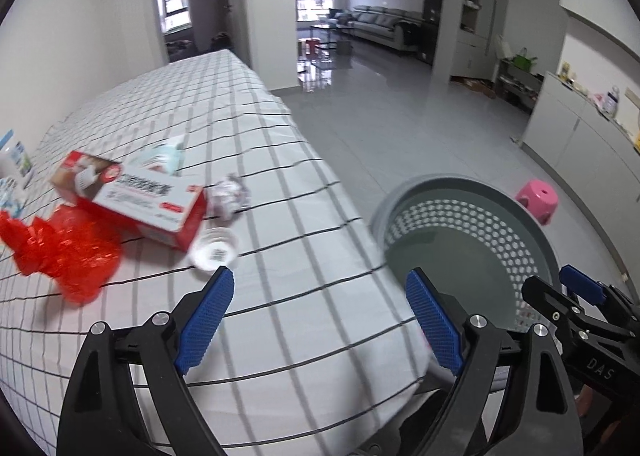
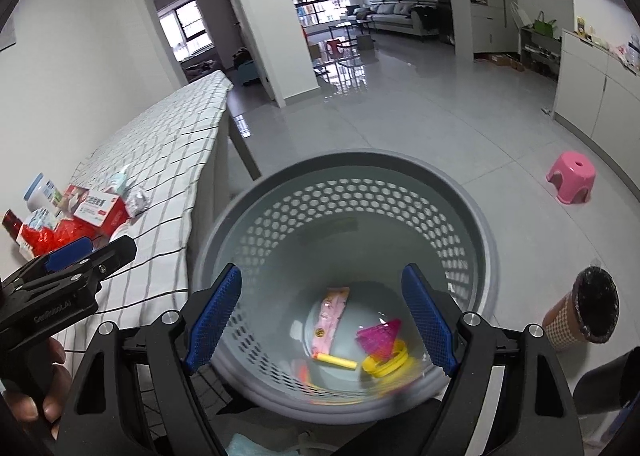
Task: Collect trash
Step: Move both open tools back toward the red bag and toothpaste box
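My left gripper (image 1: 320,320) is open and empty above the checked tablecloth (image 1: 280,296). Trash lies ahead of it on the left: a red and white box (image 1: 132,196), crumpled red plastic (image 1: 64,252), a clear plastic lid (image 1: 214,250), crumpled paper (image 1: 230,196) and a pale wrapper (image 1: 162,156). My right gripper (image 2: 322,318) is open and empty over the grey perforated bin (image 2: 344,192). Inside the bin lie a pink wrapper (image 2: 332,316), a yellow stick (image 2: 336,361) and a pink and yellow piece (image 2: 384,344).
A white bottle (image 1: 16,156) stands at the table's left edge. A pink stool (image 2: 572,176) and a checked cup with a black liner (image 2: 584,312) stand on the grey floor right of the bin (image 1: 472,244). White cabinets (image 2: 592,88) line the right wall.
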